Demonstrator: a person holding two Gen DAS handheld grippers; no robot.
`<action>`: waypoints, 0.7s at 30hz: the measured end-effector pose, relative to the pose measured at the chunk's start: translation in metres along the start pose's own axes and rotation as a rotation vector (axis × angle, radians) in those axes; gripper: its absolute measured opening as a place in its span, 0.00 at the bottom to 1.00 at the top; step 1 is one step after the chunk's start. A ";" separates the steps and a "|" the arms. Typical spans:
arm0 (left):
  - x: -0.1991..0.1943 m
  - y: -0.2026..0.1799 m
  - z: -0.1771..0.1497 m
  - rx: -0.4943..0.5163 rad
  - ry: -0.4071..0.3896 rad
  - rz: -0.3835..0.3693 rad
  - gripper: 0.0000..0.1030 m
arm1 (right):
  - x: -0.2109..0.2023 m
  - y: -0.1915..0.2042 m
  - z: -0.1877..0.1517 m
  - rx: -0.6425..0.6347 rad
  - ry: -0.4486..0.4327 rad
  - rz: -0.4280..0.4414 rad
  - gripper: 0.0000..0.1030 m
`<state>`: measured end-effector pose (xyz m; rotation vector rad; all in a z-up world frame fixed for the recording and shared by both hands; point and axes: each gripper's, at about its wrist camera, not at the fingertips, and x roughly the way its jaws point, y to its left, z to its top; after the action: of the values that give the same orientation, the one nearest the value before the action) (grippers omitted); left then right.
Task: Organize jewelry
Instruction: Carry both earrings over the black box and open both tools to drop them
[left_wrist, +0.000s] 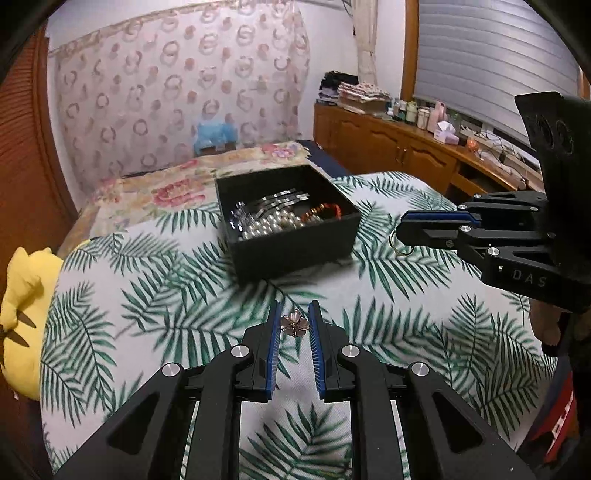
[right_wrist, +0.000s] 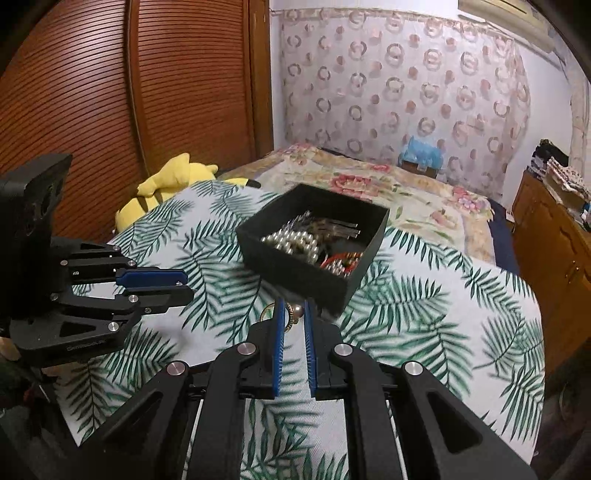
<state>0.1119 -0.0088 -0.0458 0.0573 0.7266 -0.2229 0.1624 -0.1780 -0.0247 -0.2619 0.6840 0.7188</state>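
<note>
Left wrist view: the left hand-held gripper (left_wrist: 294, 320) pinches a flower brooch (left_wrist: 294, 323) just before the black jewelry box (left_wrist: 295, 243); beside that box, the right hand-held gripper (right_wrist: 294, 317) clamps a gold ring (right_wrist: 290, 320).

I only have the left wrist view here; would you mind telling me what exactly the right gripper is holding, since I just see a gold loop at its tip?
Observer: In the right wrist view, the right gripper pinches a gold ring with a pearl-like bead between its blue pads.
Operator: Thank you. Is it over the black box yet?
Observer: No, its tip sits just short of the black box near wall, above the leaf-print cloth.
Operator: And my left gripper's flower piece, is it visible from there?
Observer: No; the left gripper shows side-on there, and the flower brooch appears only in your view.
</note>
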 end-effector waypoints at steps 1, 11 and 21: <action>0.001 0.001 0.002 -0.001 -0.003 0.003 0.14 | 0.002 -0.002 0.004 0.002 -0.001 -0.001 0.11; 0.010 0.011 0.022 -0.015 -0.021 0.010 0.14 | 0.032 -0.024 0.040 0.044 0.005 -0.029 0.11; 0.016 0.016 0.045 -0.011 -0.032 0.022 0.14 | 0.057 -0.045 0.069 0.086 -0.002 -0.025 0.12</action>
<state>0.1566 -0.0021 -0.0230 0.0508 0.6947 -0.1982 0.2579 -0.1503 -0.0105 -0.1903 0.7064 0.6637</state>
